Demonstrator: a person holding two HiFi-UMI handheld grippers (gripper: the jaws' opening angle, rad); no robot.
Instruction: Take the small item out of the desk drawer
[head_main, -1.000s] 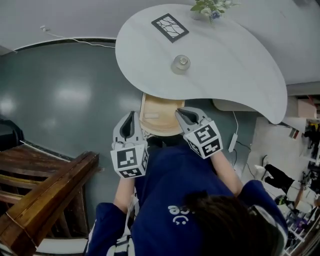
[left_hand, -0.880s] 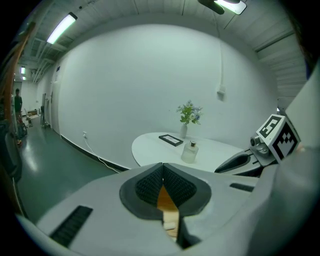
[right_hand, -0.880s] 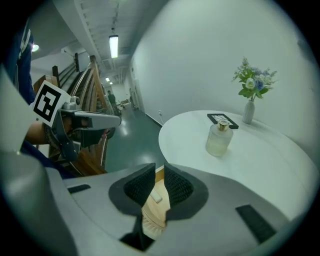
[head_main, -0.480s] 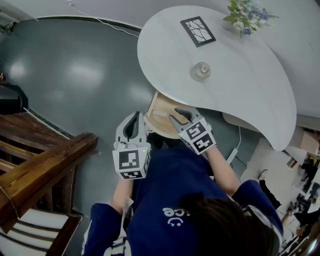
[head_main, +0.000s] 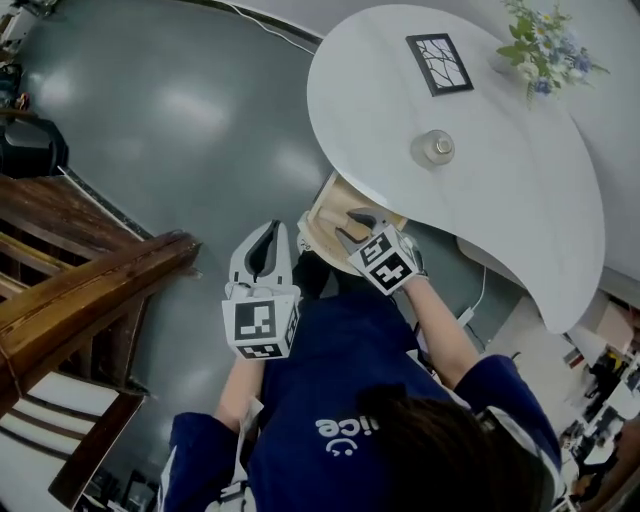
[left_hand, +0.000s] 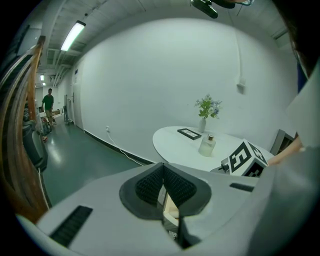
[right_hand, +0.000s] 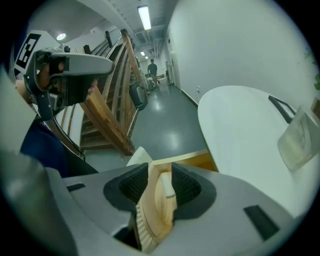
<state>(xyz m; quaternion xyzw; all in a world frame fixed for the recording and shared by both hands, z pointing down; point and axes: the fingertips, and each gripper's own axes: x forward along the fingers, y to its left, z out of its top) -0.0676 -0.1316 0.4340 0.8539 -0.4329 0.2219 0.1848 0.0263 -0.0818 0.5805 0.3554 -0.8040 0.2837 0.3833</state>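
Down at the near edge of the white table (head_main: 480, 200), a light wooden drawer (head_main: 330, 205) stands pulled out. The small item (right_hand: 168, 185), a pale little block, lies on the drawer's floor. The person in the blue top (head_main: 340, 400) stands right against the drawer.

The right gripper (head_main: 350, 225) tips steeply down over the open drawer. Its jaws have just been opening and stand wide apart. The block shows in the gap between them, with the pads not pressing on it.

The left gripper (head_main: 266, 235) hangs just beside the drawer, over the grey-green floor (head_main: 180, 130). Its jaws are drawn narrow with the tips together, and they grip nothing; only a sliver of the drawer shows past them.

Up on the tabletop, well apart from the drawer's edge, stands a small glass bottle (head_main: 435, 148). Farther back lies a black-framed picture (head_main: 440, 63), with a vase of flowers (head_main: 545, 50) near the far rim. A wooden staircase (head_main: 90, 290) fills the room to the person's left.
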